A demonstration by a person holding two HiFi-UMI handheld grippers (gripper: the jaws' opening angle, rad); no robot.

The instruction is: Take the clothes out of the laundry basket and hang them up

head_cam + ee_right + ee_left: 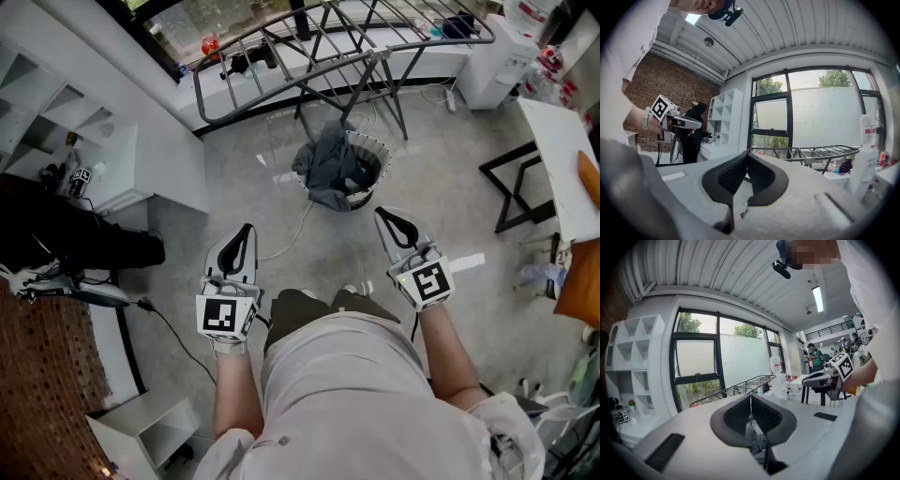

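A round laundry basket (373,155) stands on the floor ahead of me, with dark grey clothes (328,169) heaped in it and spilling over its left rim. Behind it is a metal drying rack (328,42) with bare bars, also visible in the left gripper view as the rack (749,384) and in the right gripper view (820,152). My left gripper (246,231) and right gripper (382,215) are held level in front of my waist, short of the basket. Both are shut with nothing between the jaws.
White cube shelves (56,122) line the left wall beside a brick wall (42,394). A white table (562,159) on black legs stands at the right. A white cable (291,234) runs over the floor near the basket. A water dispenser (492,56) is at the back right.
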